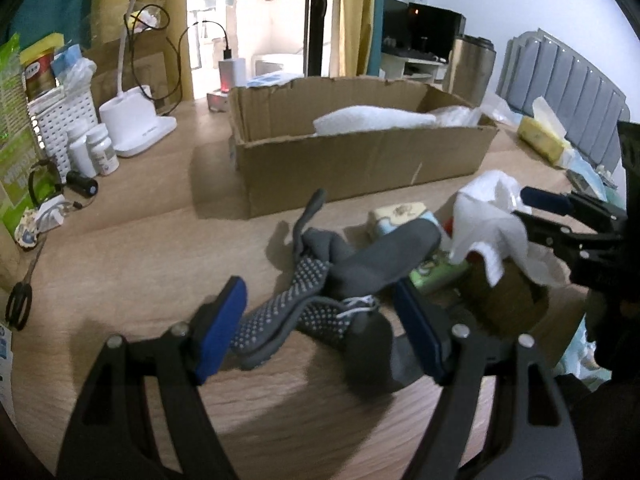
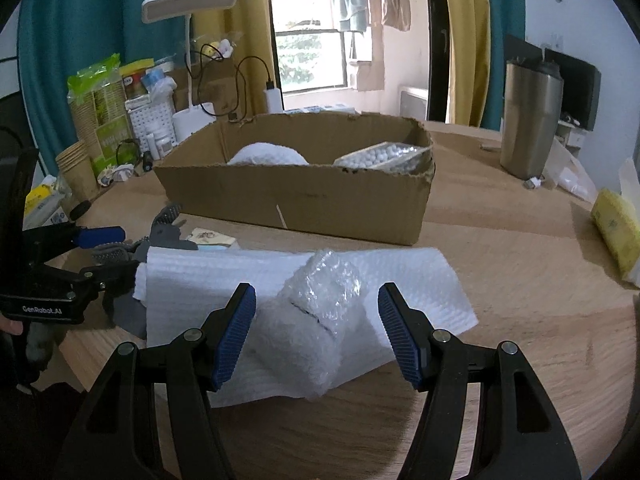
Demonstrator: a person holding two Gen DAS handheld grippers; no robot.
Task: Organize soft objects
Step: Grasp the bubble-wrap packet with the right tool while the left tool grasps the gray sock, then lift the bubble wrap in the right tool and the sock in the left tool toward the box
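Note:
A pair of grey socks with white grip dots (image 1: 312, 280) lies on the wooden table, in front of a long open cardboard box (image 1: 360, 160). My left gripper (image 1: 320, 308) is open, its blue pads standing either side of the socks. In the right wrist view a roll of bubble wrap (image 2: 320, 304) rests on a white padded sheet (image 2: 400, 280). My right gripper (image 2: 316, 300) is open around the bubble wrap, with gaps on both sides. The box (image 2: 300, 200) holds a white foam piece (image 2: 266, 154) and a bag of white pellets (image 2: 384, 156).
Small printed packs (image 1: 400, 212) lie beside the socks. At the left stand a white lamp base (image 1: 136, 120), pill bottles (image 1: 94, 148), a white basket (image 1: 60, 116) and scissors (image 1: 22, 296). A steel tumbler (image 2: 530, 120) and a yellow tissue pack (image 2: 616, 228) are on the right.

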